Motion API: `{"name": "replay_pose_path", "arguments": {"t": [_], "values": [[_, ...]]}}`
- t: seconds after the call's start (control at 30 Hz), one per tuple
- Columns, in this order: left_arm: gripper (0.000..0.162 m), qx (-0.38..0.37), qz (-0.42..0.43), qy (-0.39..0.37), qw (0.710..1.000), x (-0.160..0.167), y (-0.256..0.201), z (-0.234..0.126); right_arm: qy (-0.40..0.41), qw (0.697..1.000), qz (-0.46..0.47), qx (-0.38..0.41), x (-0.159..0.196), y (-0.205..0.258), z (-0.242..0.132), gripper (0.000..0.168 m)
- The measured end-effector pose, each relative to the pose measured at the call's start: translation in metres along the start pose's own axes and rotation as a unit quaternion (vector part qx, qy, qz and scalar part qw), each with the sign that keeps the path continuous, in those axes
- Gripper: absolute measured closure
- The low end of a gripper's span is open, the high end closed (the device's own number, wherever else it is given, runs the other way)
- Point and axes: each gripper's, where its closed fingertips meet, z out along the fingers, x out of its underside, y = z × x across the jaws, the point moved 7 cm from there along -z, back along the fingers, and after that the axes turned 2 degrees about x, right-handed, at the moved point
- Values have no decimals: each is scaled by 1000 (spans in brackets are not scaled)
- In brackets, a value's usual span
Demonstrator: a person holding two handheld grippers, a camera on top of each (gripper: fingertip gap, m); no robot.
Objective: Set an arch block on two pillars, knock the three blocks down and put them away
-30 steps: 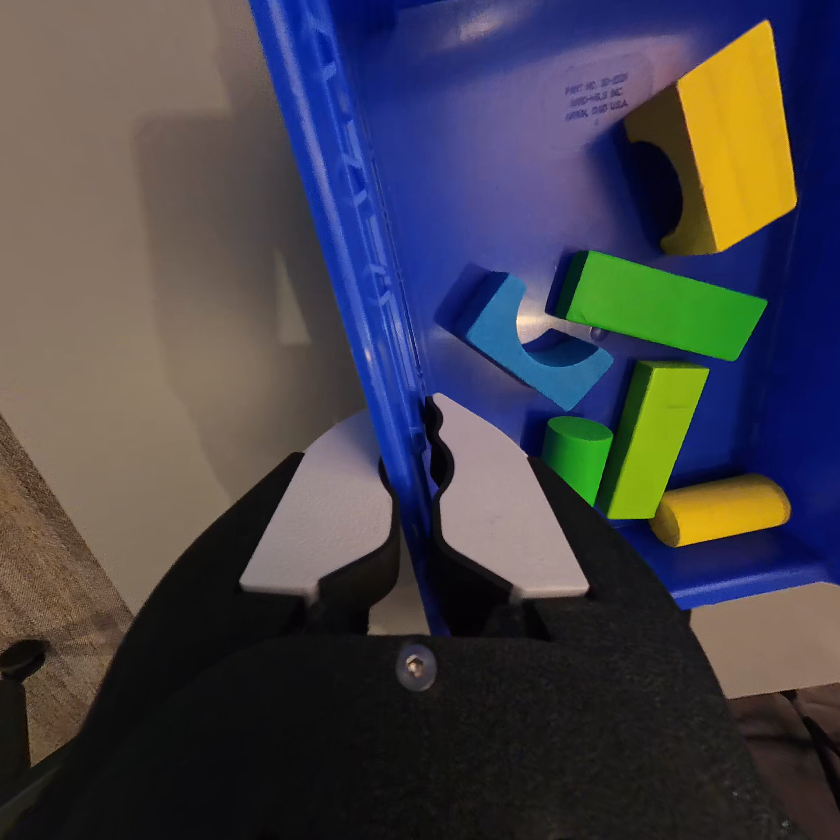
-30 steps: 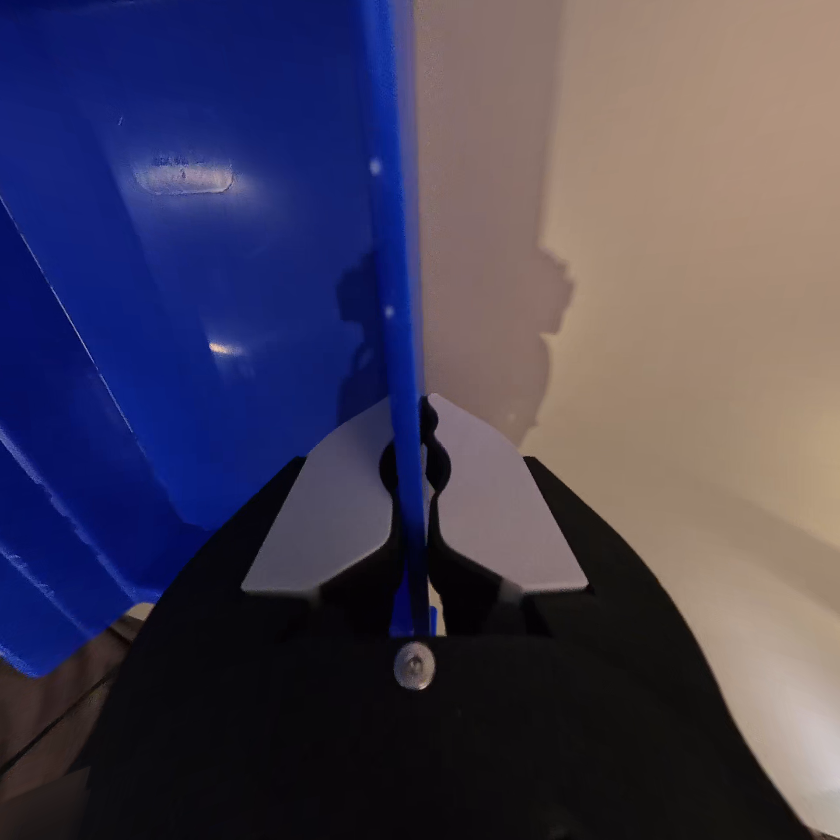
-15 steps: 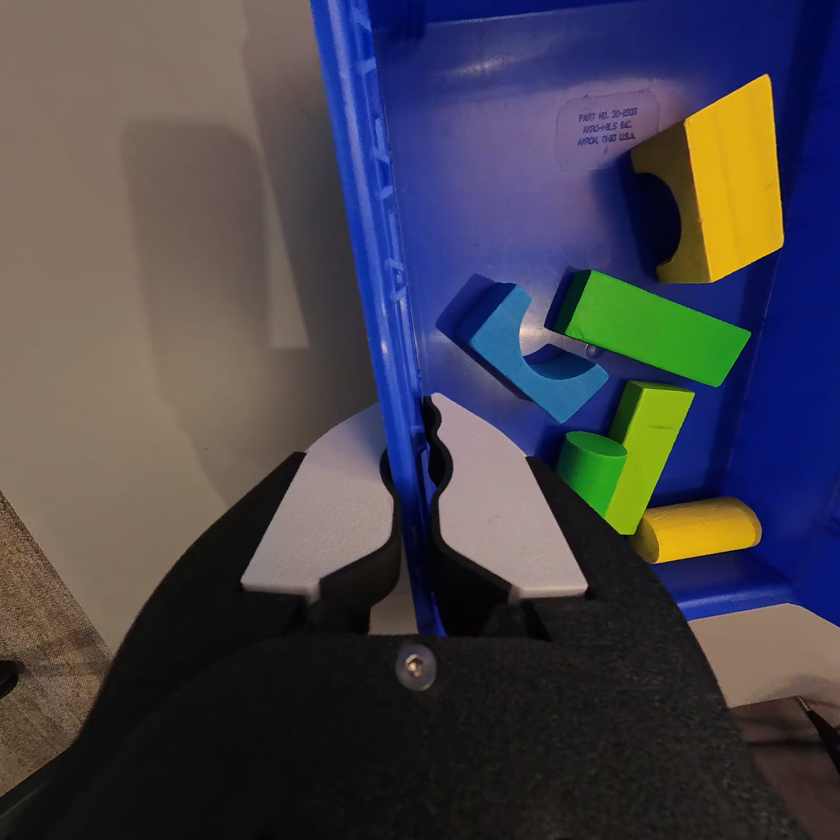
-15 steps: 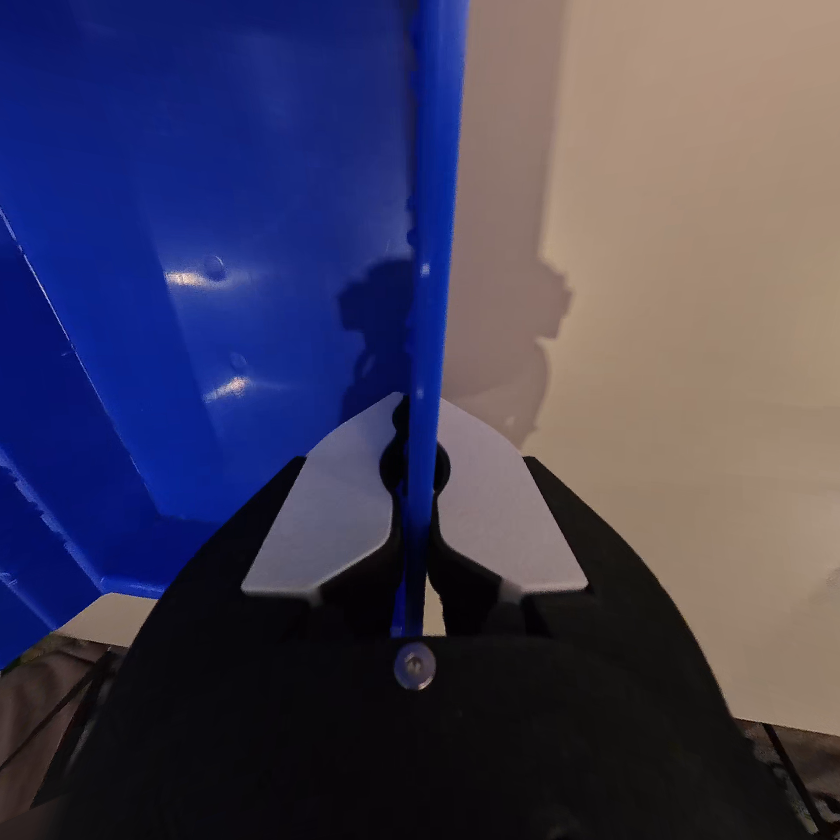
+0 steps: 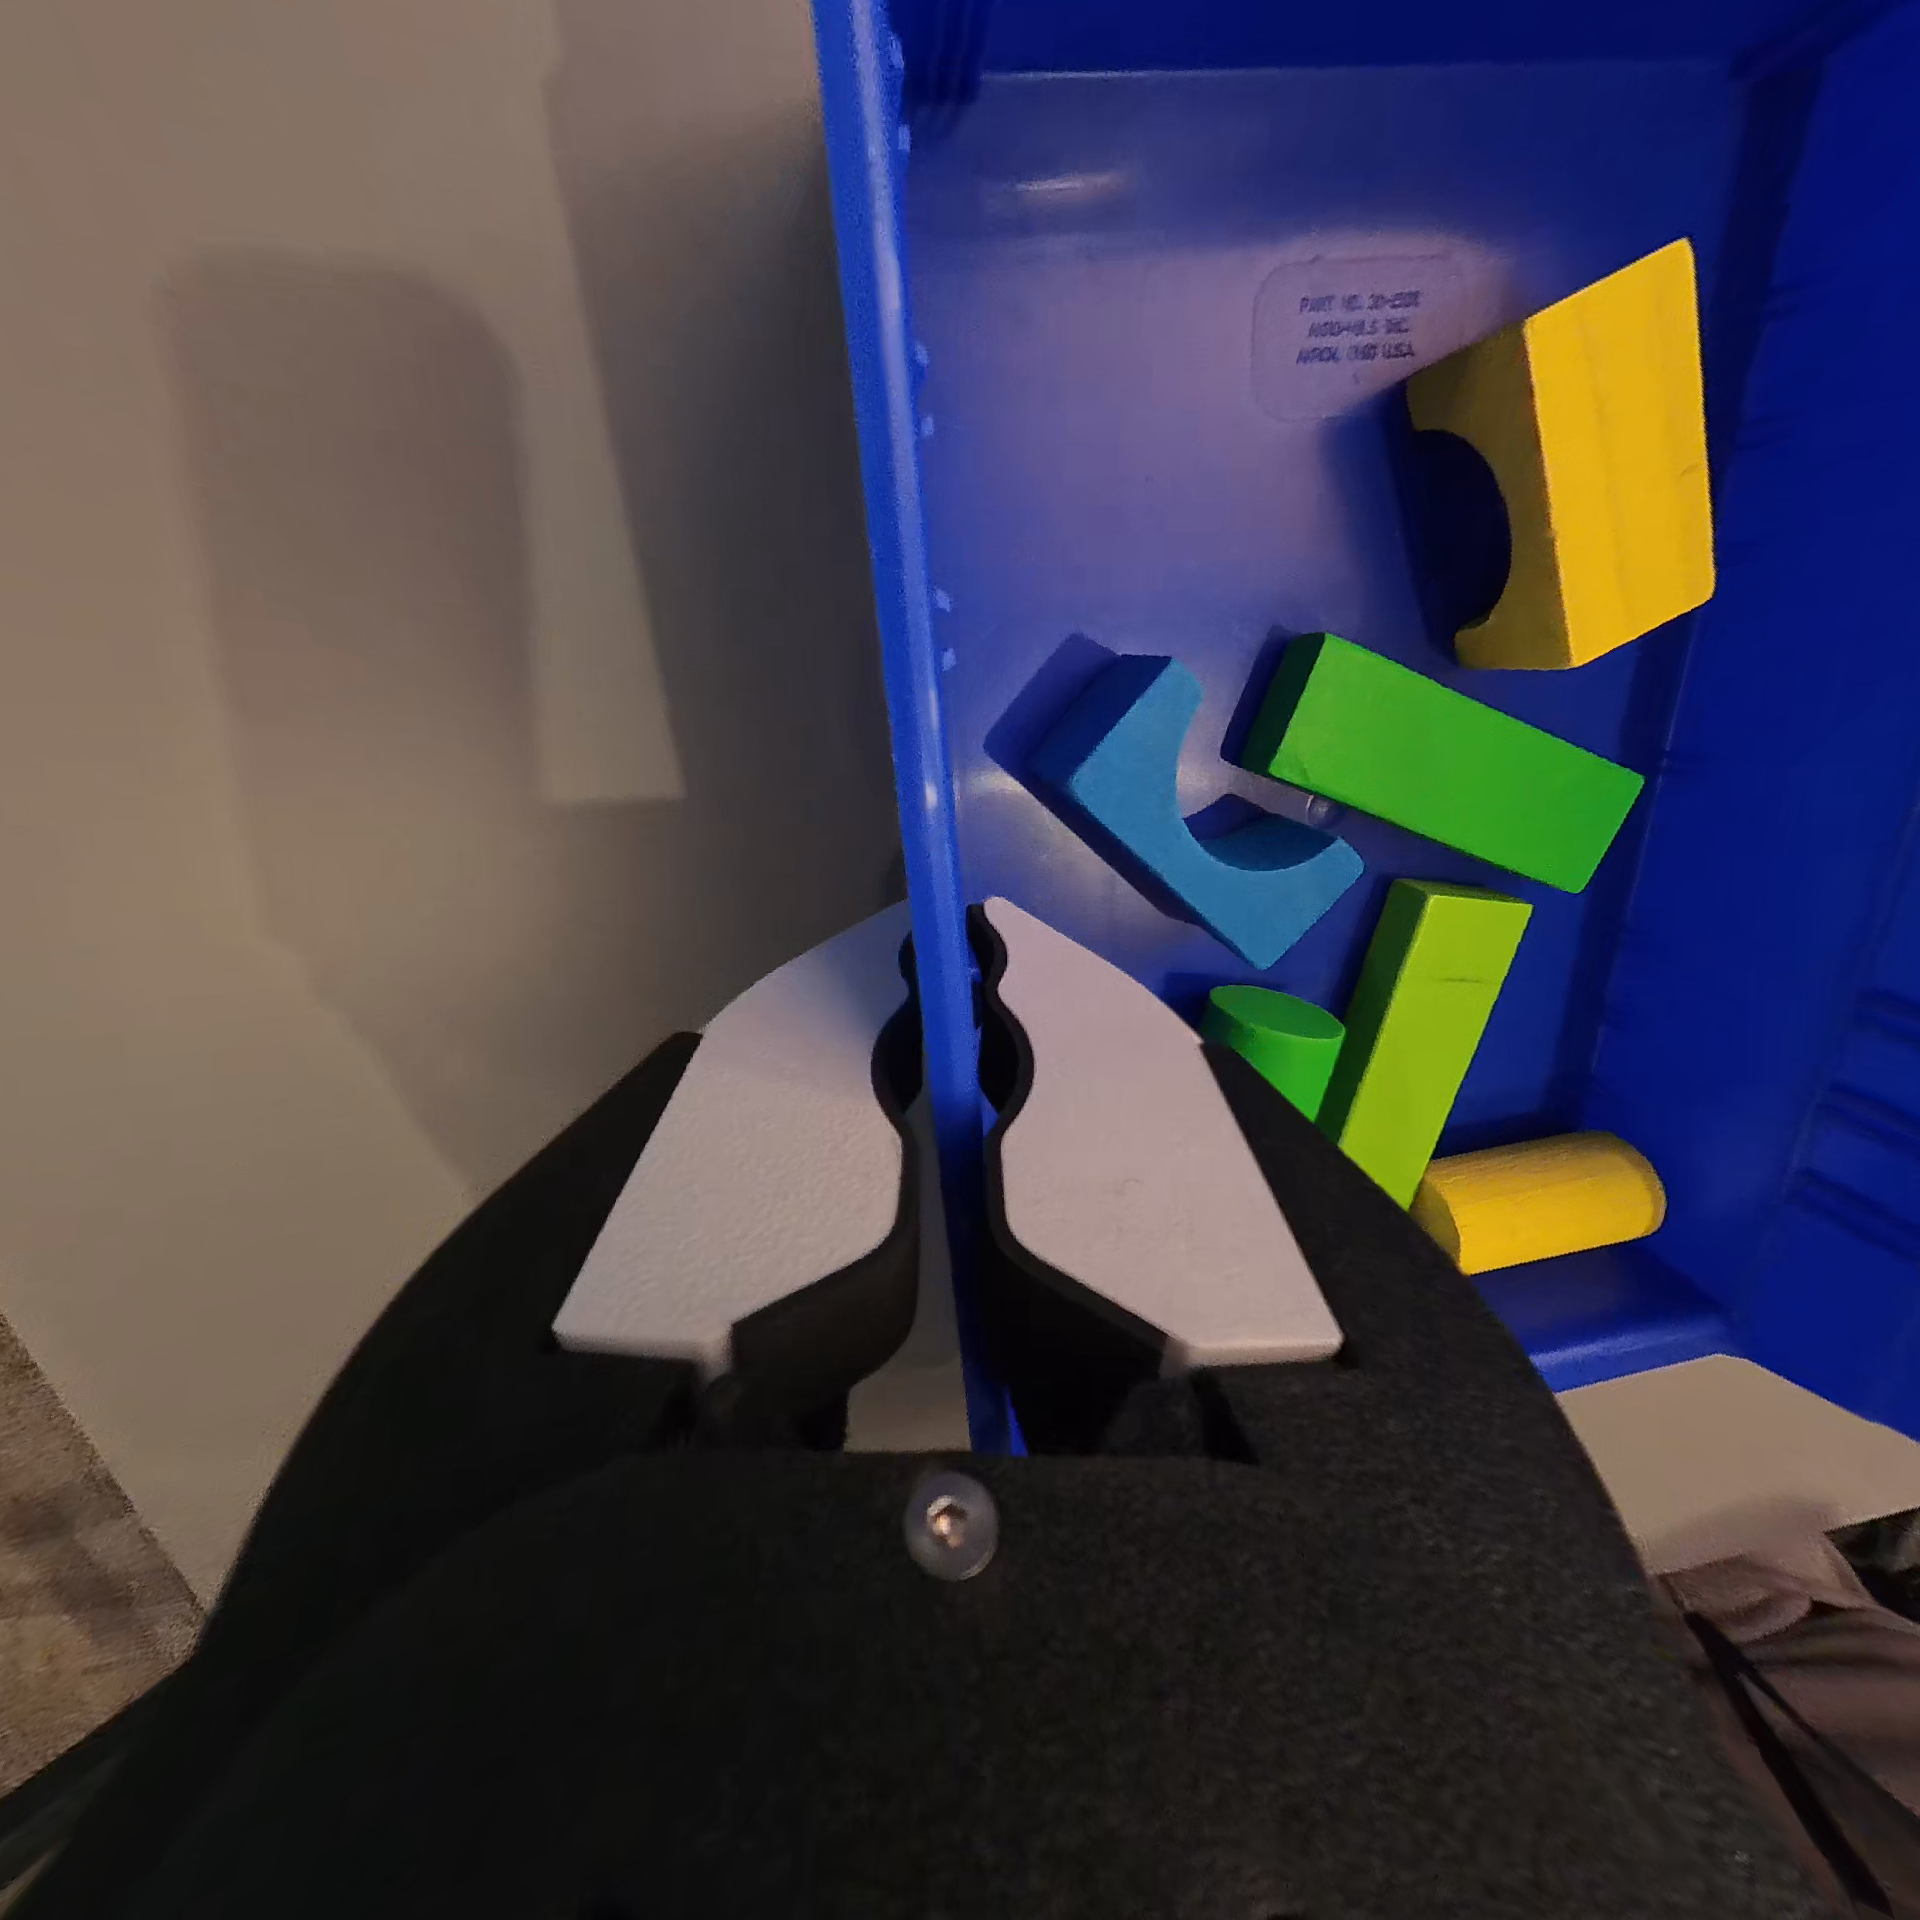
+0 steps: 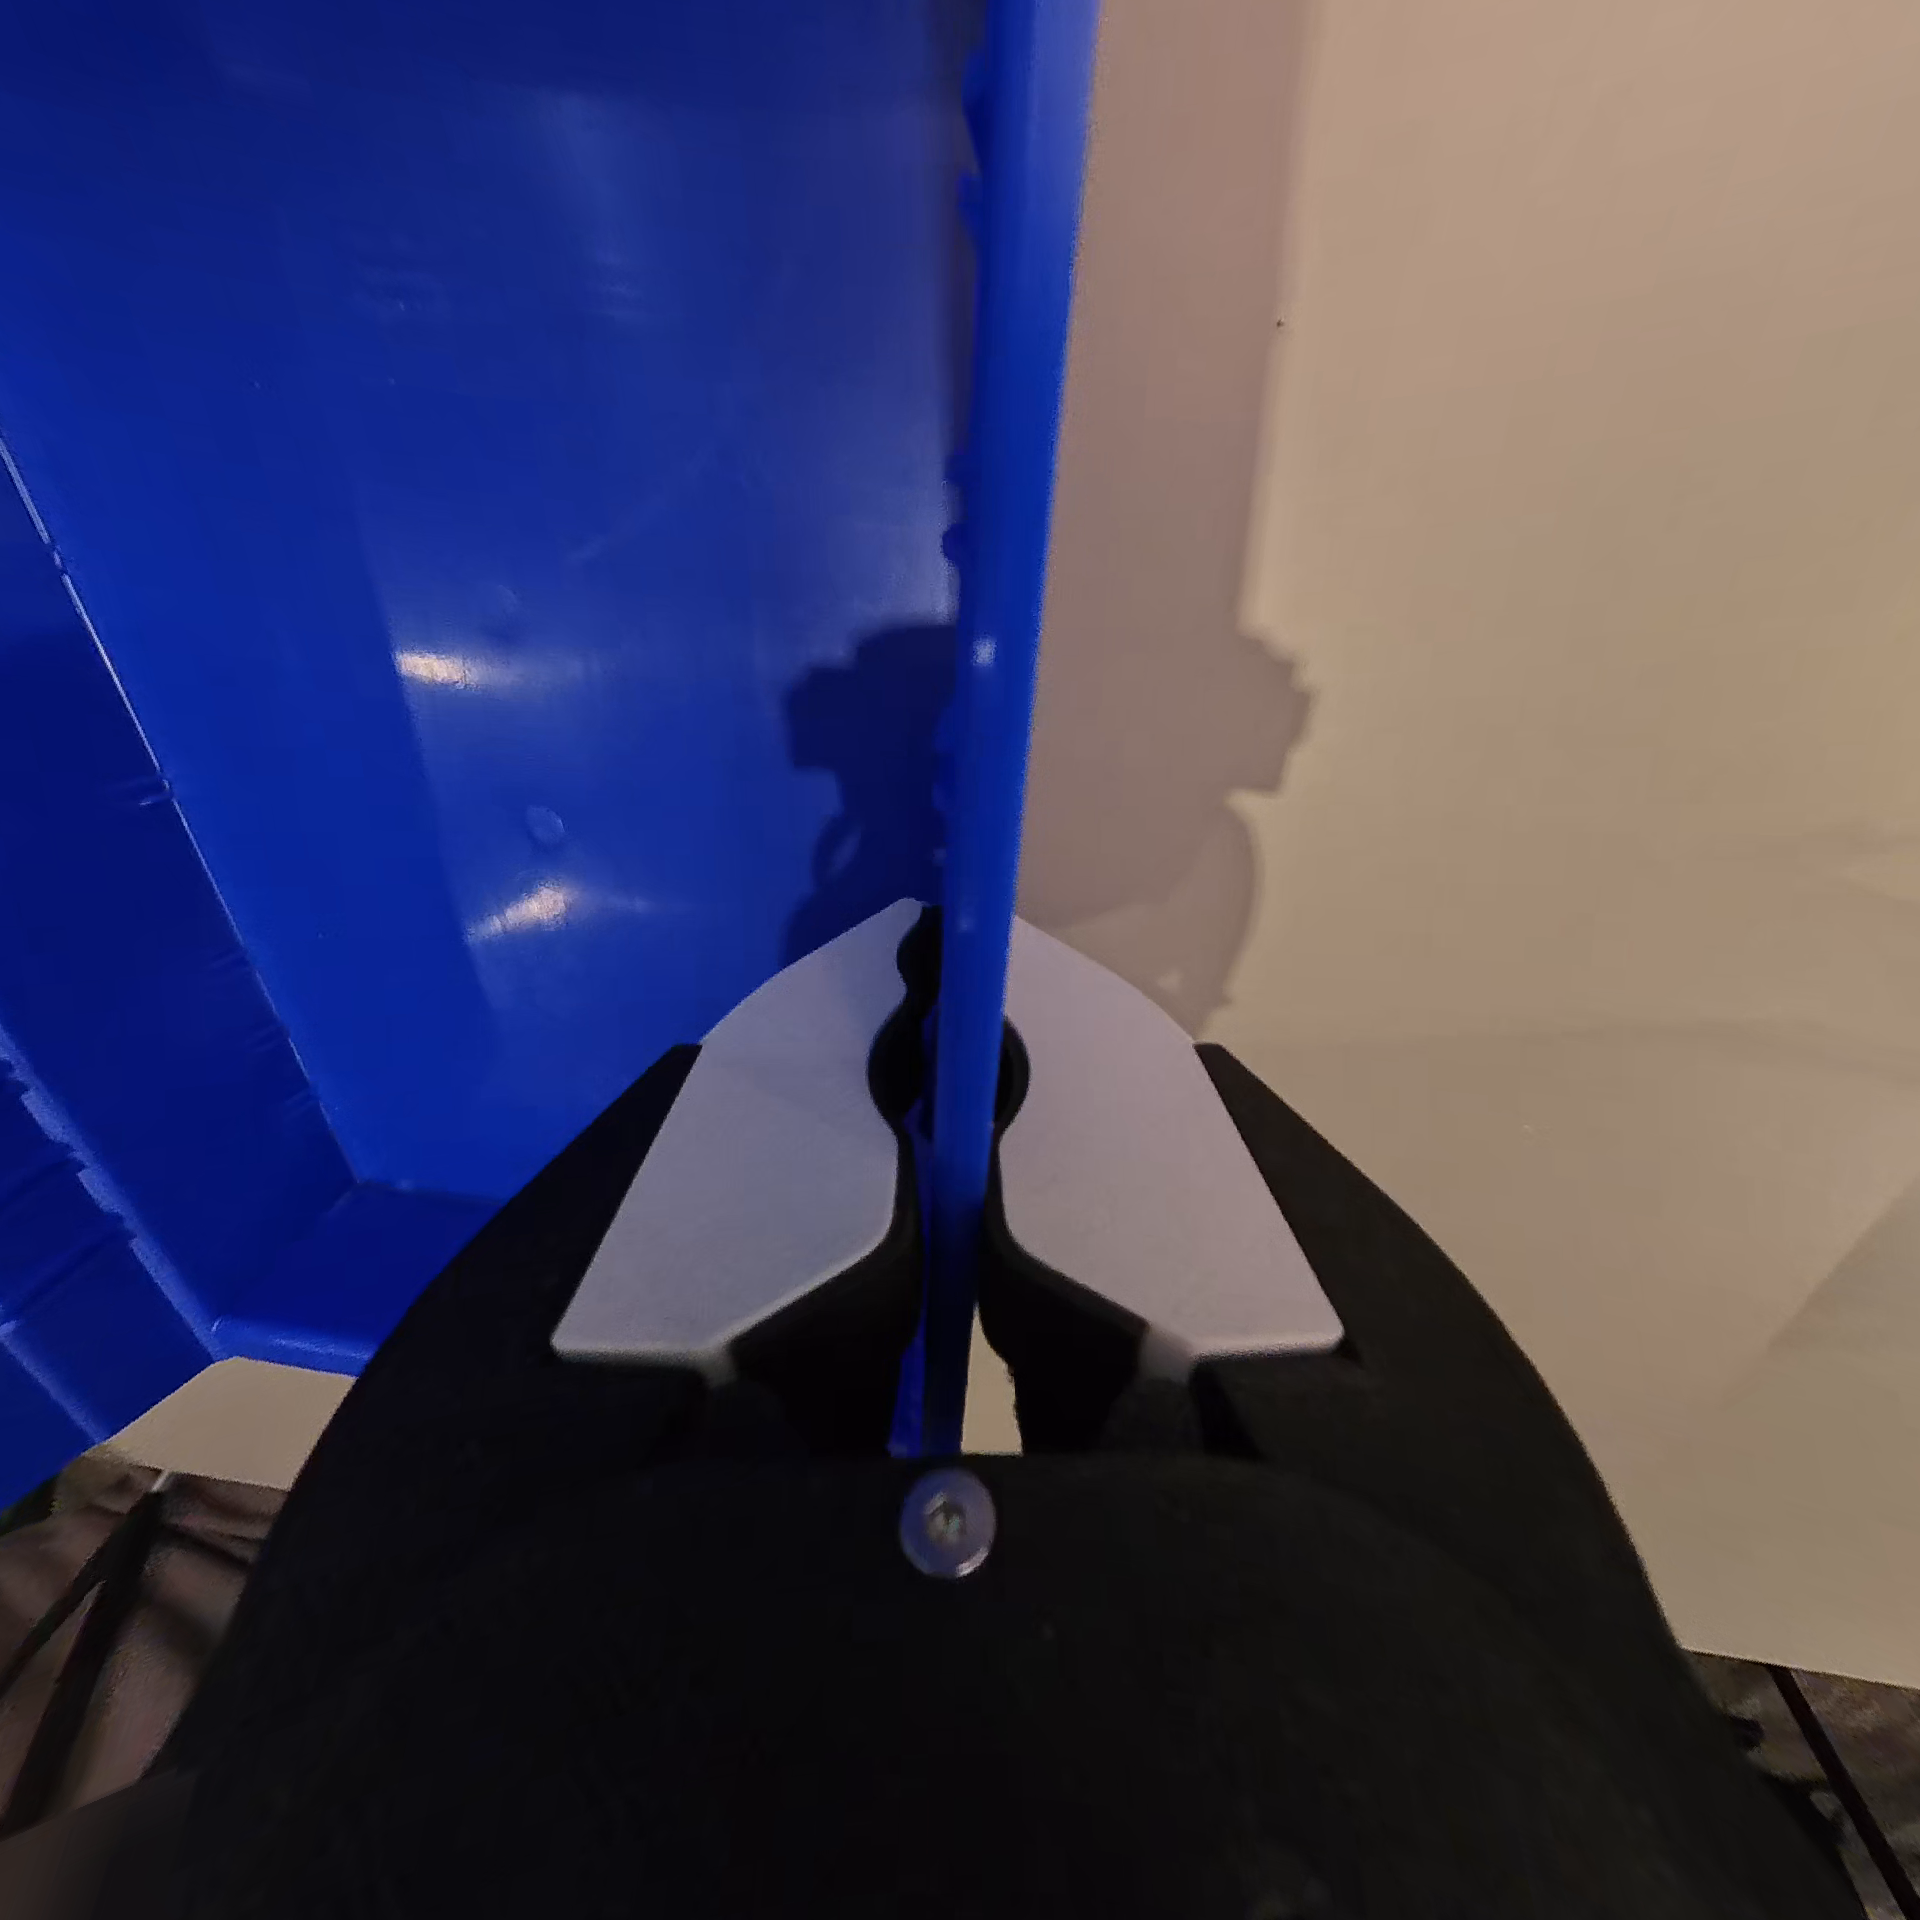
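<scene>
Six wooden blocks lie loose in the blue bin point(image 5: 1195, 499): a yellow arch block point(image 5: 1590, 468) farthest in, a blue arch block point(image 5: 1174, 821), a dark green bar point(image 5: 1444, 764) whose end reaches into the blue arch's hollow, a lime bar point(image 5: 1429, 1029), a green cylinder point(image 5: 1273, 1044) just beside it, and a yellow cylinder point(image 5: 1538, 1200) nearest the front lip. The left gripper point(image 5: 940, 935) has its jaws clamped on the bin's left wall. The right gripper point(image 6: 961, 935) has its jaws pinched on the right wall point(image 6: 1013, 520). The bin sits over a pale counter point(image 6: 1558, 727).
</scene>
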Motion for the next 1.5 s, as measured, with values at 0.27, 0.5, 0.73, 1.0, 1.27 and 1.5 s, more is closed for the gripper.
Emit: {"name": "replay_pose_path", "arguments": {"t": [0.27,0.5,0.73,1.0,1.27,1.5], "values": [[156,-28,43,-8,999,-2,-1,0,-19,999,-9,26,0,0,-1,156],[154,-46,70,-160,984,-8,-9,-62,-215,969,-59,104,-1,17,-68,129],[141,65,167,-423,888,6,-78,-159,-528,835,-137,64,8,80,-156,126],[120,73,276,-472,834,7,-126,-151,-706,660,-209,-148,9,140,-179,115],[118,-40,352,-193,915,38,-140,-73,-690,652,-276,-150,-9,171,-165,115],[119,-140,310,-9,940,56,-116,-26,-645,673,-332,-141,-6,199,-153,115]]}}
